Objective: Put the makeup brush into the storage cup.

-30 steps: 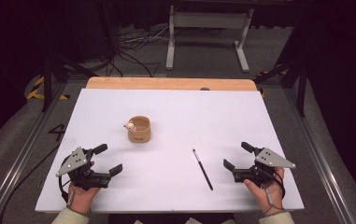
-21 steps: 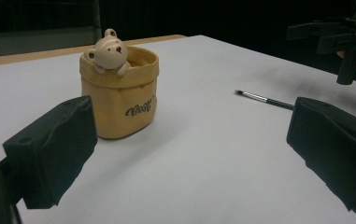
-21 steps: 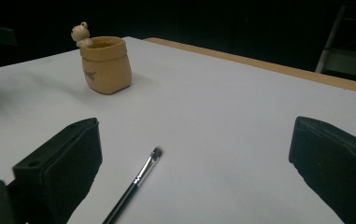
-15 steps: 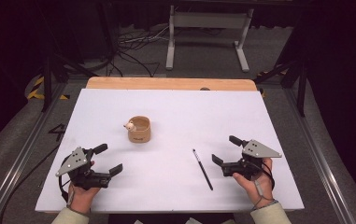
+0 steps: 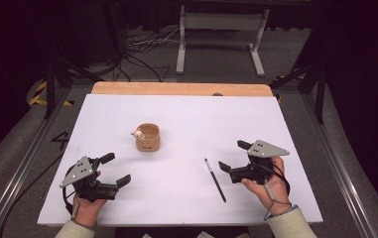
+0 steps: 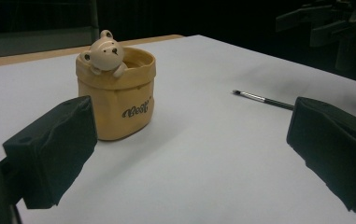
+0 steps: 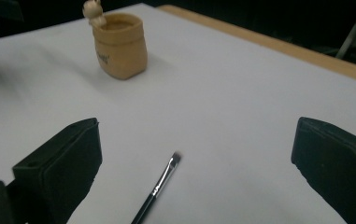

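I see a glossy ceramic-looking cup (image 6: 116,95), a matt white tabletop (image 5: 196,124) with a far wooden edge (image 5: 176,89), and matt black pads (image 7: 61,168).

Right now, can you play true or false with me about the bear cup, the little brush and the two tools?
1. The brush lies flat on the white table. True.
2. The brush stands inside the bear cup. False: it lies on the table, apart from the cup.
3. The right tool is open, near the brush. True.
4. The left tool is shut on the cup. False: it is open and holds nothing.
5. The cup stands upright. True.
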Available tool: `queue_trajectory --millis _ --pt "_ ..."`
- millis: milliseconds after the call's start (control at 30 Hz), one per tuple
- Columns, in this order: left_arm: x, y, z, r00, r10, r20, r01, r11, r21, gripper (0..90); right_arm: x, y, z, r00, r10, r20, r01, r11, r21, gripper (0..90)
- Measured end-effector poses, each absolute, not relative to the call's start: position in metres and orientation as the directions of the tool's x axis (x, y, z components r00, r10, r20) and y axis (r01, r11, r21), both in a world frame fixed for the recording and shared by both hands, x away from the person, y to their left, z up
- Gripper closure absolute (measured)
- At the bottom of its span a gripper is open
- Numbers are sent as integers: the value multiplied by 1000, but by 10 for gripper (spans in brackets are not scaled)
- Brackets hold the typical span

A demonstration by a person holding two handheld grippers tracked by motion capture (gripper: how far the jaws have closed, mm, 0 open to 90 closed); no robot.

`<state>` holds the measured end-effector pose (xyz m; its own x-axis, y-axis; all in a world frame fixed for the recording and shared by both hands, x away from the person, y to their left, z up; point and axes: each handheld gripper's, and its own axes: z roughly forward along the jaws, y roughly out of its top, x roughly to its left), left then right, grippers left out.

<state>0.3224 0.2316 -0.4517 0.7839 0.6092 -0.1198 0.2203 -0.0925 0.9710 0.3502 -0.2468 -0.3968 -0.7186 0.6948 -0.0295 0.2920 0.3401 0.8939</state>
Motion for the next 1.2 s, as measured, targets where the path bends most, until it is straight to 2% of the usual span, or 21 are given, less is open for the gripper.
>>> queue_trajectory --millis 533,1067,1200 --pt "323 231 -452 785 607 -122 223 -93 970 26 367 -219 -377 -748 662 -47 470 578 667 72" --pt "323 231 -451 787 606 -119 225 -101 969 27 380 -201 -377 -768 638 -54 540 691 481 122" --pt "323 231 -452 787 604 -124 226 -96 969 27 382 -199 -378 -764 643 -53 564 705 429 171"
